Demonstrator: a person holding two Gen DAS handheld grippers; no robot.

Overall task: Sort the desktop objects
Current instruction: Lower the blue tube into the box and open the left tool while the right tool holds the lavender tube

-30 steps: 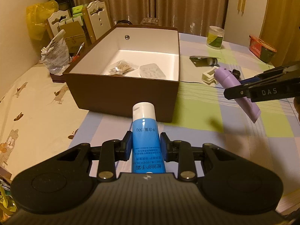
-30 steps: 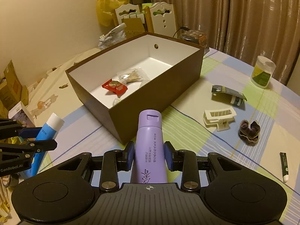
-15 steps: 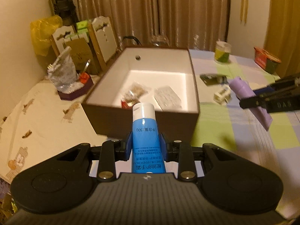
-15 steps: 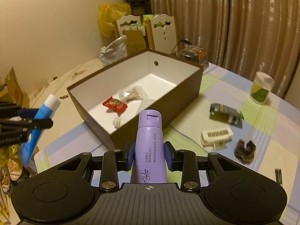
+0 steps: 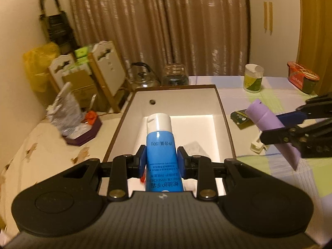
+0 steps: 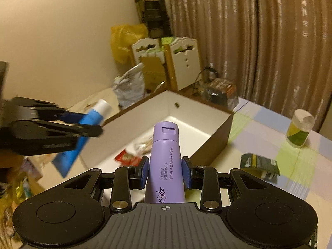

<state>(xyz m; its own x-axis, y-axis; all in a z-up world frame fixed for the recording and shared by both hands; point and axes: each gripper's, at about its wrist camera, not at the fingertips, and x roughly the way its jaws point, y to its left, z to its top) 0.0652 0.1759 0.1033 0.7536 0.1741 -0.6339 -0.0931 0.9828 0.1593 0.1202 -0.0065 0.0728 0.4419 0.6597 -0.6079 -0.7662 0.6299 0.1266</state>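
The left tongs [image 5: 161, 159] are clamped on a blue tube [image 5: 160, 143] with a white cap, and they hold it up in the air over the near end of the brown box [image 5: 225, 122]. The right tongs [image 6: 165, 171] are clamped on a purple bottle [image 6: 165, 155], held in the air by the box's near right side. Both things stick far out past the pads, so they could tip or slip if the grip gets loose too soon. The tube is soft, so a hard squeeze could dent it. The two tongs are near each other, and if both go into the box together they could bump. If the bottle is let go too far to the right, it could hit the brown wall and fall on the bench [image 6: 269, 137]. There is a red packet [image 6: 125, 157] in the box and a clear packet [image 6: 145, 144] too, so a thing dropped from high up could land on them and squash them. The box is white inside and has room at the far end. Out on the bench lie a dark green packet [image 6: 259, 165] and a white clip [image 5: 256, 145], and a small jar [image 6: 298, 130] stands farther off. None of them blocks the way into the box. A red bowl [image 5: 302, 78] sits at the far edge of the bench.
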